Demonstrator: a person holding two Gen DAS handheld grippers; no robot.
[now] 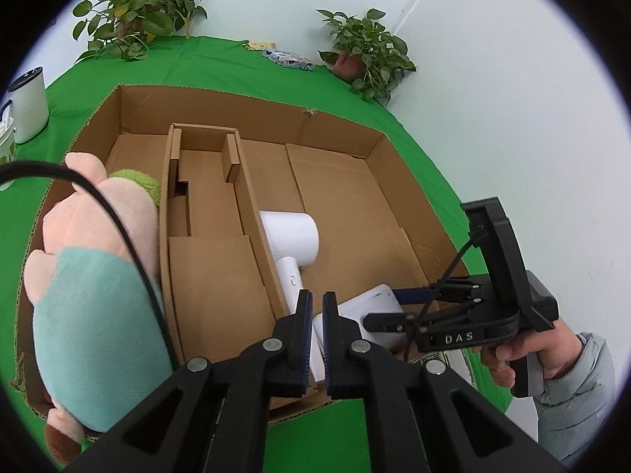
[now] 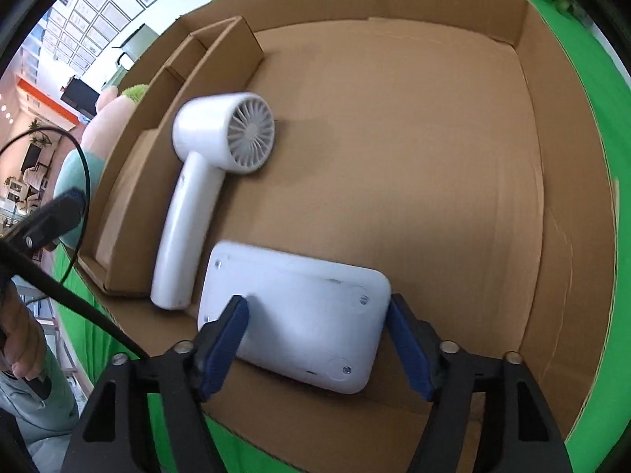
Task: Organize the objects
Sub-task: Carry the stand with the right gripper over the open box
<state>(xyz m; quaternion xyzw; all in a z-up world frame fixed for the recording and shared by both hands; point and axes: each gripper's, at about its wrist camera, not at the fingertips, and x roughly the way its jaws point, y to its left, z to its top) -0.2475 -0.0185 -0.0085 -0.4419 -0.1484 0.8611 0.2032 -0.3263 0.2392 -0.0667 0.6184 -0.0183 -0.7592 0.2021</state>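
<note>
The right tool (image 2: 317,339), spread wide, straddles a smooth, rounded white plastic slab (image 2: 295,319) on corrugated cardboard (image 2: 394,157); the left tool (image 1: 317,327) is nearly pressed together, empty.

Box: we note a wide, shallow open cardboard box (image 2: 560,181) filling most of the frame, a narrow inner cardboard divider (image 2: 130,181) at frame left.
Fan: white handheld fan (image 2: 205,193) lying flat, centre-left, grille facing right, handle toward lower left.
Flat device: white rounded rectangular device (image 2: 299,315), lower centre, screws showing, just beside the fan's handle.
Plush: pink-and-teal plush toy (image 1: 90,276) at frame left, left of the divider.
</note>
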